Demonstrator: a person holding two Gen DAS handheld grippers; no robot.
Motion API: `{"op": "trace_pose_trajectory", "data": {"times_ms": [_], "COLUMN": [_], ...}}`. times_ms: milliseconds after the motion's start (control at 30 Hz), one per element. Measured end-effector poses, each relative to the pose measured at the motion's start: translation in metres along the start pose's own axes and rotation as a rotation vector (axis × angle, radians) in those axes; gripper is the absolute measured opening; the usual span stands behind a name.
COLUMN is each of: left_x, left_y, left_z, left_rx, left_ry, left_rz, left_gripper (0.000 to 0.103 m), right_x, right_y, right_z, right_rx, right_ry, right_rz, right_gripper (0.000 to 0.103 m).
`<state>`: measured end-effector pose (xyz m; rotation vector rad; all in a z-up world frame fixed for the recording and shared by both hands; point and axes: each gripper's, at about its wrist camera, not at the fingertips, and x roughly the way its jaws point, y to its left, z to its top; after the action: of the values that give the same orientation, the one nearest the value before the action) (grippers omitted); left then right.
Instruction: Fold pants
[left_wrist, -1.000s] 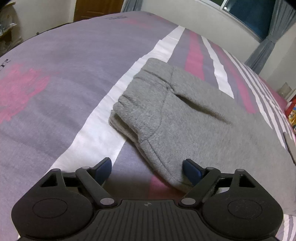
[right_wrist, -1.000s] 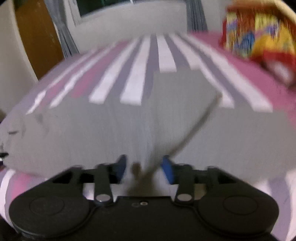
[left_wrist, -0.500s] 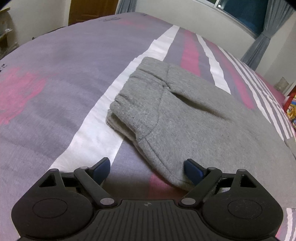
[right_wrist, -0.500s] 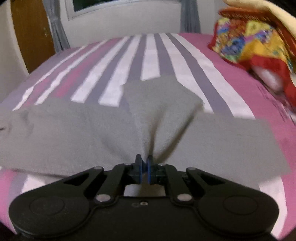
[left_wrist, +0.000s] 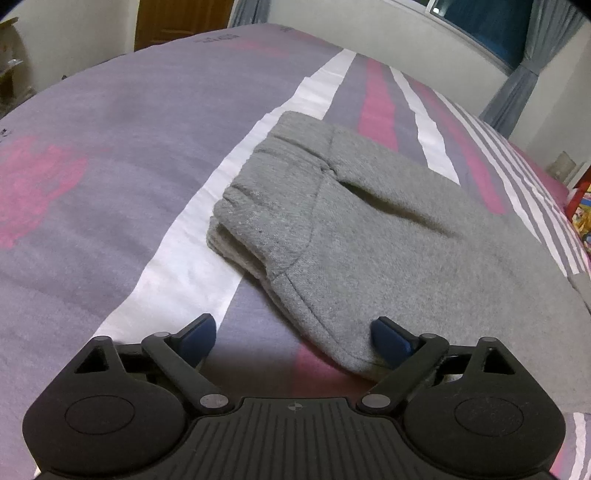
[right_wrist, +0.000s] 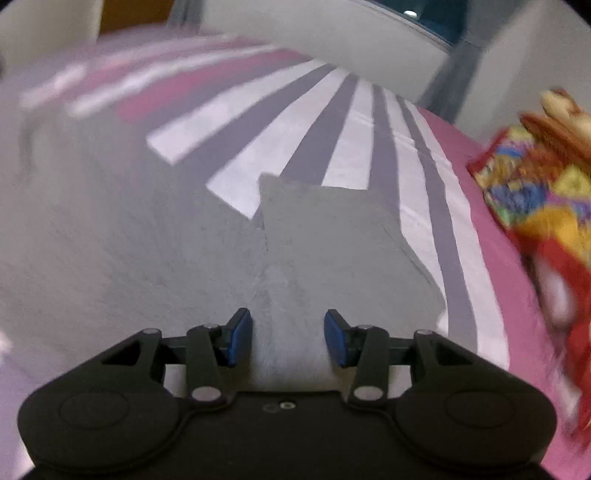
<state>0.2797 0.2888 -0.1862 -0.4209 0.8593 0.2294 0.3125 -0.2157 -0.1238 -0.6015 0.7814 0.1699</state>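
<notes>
Grey pants (left_wrist: 388, 236) lie flat on the striped bedspread (left_wrist: 110, 177), waistband end toward the left gripper (left_wrist: 291, 338), legs running away to the right of that gripper. Landmark: the waistband. Left gripper sits low just short of the waistband's near corner, jaws wide and opening further; the right pad rests against the cloth edge, the left pad over bare bedspread, nothing clamped. Right gripper (right_wrist: 288, 338) is far down the long axis from the waistband, over the leg end (right_wrist: 332, 236), which shows a doubled-back flap. Its jaws are opening, cloth between them but pads clear of it, so no hold. View blurred. Judgement: the left is nearer the waistband; the next fold runs along the long axis.
</notes>
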Motion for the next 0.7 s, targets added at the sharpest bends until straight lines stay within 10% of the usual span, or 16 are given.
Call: {"op": "trace_pose_trajectory", "data": {"times_ms": [67,100,133,367,467,700], "left_x": [0.0,0.0,0.0,-0.001,-0.001,0.0], "left_y": [0.001,0.0,0.0,0.0,-0.002,-0.003], "left_z": [0.0,-0.001,-0.001,-0.004,-0.003,-0.004], "left_rx": [0.003,0.005,0.007,0.009,0.01,0.009], "left_ry": [-0.002,-0.003,-0.004,-0.012,-0.006,-0.011], "left_rz": [-0.004,-0.005,-0.006,-0.009,-0.005,-0.001], "left_gripper": [0.092,0.092,0.092,0.092,0.093,0.093], "right_x": [0.004,0.002,0.002,-0.051,-0.026,-0.084], "right_y": [-0.007,-0.017,-0.029,-0.08,-0.098,-0.053], "right_z": [0.001,-0.002,-0.007,-0.077,-0.113,-0.093], "right_rx": [0.001,0.021,0.056,0.222,0.307,-0.015], "right_ry": [-0.001,0.005,0.018,0.012,0.125,-0.141], "right_rz": [-0.018,0.031,0.077,0.059,0.081,0.054], "right_gripper": [0.055,0.043,0.002,0.005,0.021,0.063]}}
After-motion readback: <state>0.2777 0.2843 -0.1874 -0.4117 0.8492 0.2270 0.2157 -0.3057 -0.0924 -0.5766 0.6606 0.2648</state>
